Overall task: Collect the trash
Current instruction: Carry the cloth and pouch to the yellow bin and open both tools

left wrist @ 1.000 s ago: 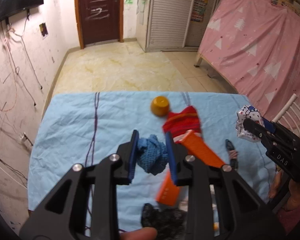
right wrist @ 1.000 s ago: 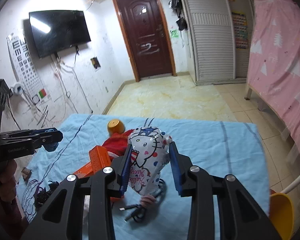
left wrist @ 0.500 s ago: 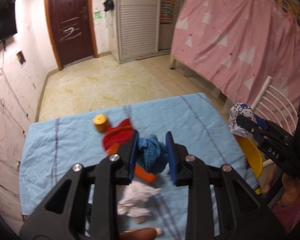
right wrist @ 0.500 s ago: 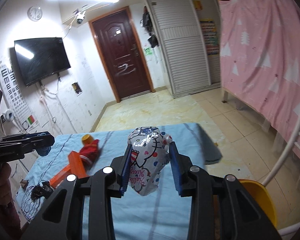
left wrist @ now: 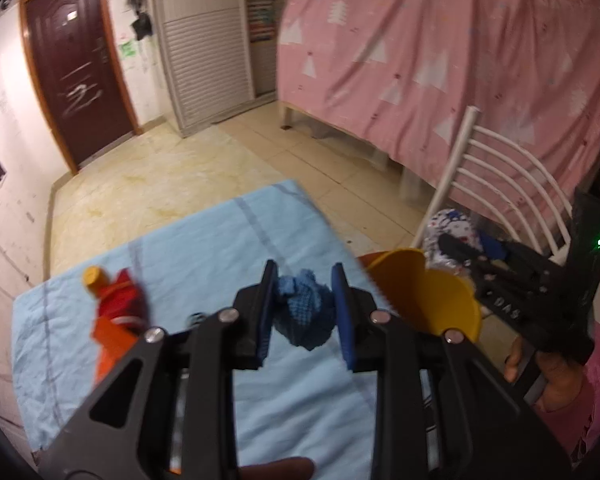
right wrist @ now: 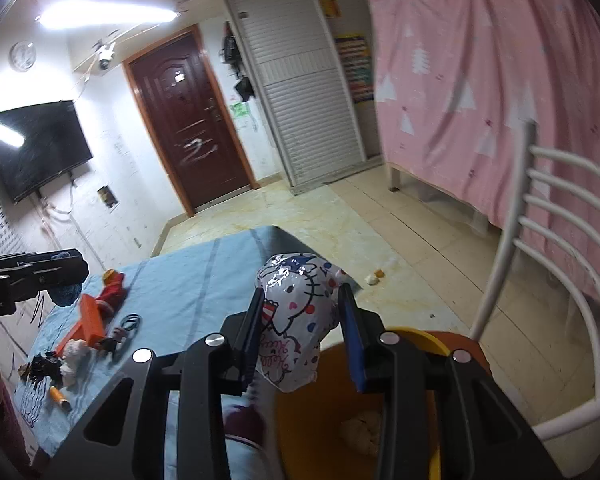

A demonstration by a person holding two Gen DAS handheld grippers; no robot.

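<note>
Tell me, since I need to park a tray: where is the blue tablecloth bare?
The tablecloth is bare across its far and right part, between the red cloth and the yellow bin. The near left corner is crowded: orange box, cables, white scrap.

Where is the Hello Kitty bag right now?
The Hello Kitty bag is pinched in the right tool, just above the yellow bin beside the white chair.

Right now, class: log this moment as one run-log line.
left tool: shut on blue cloth wad | right tool: shut on cartoon wrapper, above yellow bin | table: clutter remains
</note>
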